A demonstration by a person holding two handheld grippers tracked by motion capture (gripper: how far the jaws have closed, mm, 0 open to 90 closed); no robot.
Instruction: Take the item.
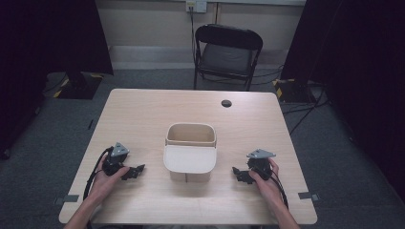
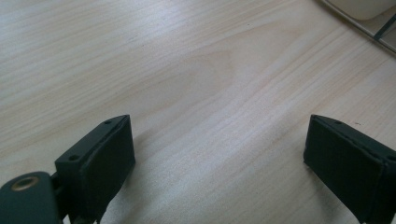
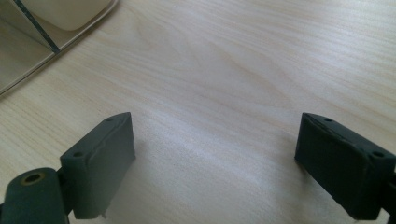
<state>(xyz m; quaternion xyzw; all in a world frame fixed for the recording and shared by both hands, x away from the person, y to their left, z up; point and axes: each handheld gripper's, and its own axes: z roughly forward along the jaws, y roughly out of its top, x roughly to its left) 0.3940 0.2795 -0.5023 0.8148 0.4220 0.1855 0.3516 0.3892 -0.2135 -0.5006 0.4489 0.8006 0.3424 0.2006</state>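
Observation:
A cream two-part container stands in the middle of the wooden table (image 1: 143,114): an open bin (image 1: 191,134) at the back and a rounded lidded box (image 1: 189,161) in front of it. My left gripper (image 1: 139,170) rests on the table to its left, pointing at it, open and empty; its jaws stand wide apart over bare wood (image 2: 219,154). My right gripper (image 1: 236,173) lies to the container's right, pointing inward, also open with nothing between its fingers (image 3: 215,158). A corner of the container (image 2: 359,9) (image 3: 70,14) shows at the top edge of each gripper view.
A small dark round hole (image 1: 226,103) sits near the table's far edge. A black folding chair (image 1: 227,52) stands behind the table. Dark curtains hang at both sides, with cables on the grey carpet.

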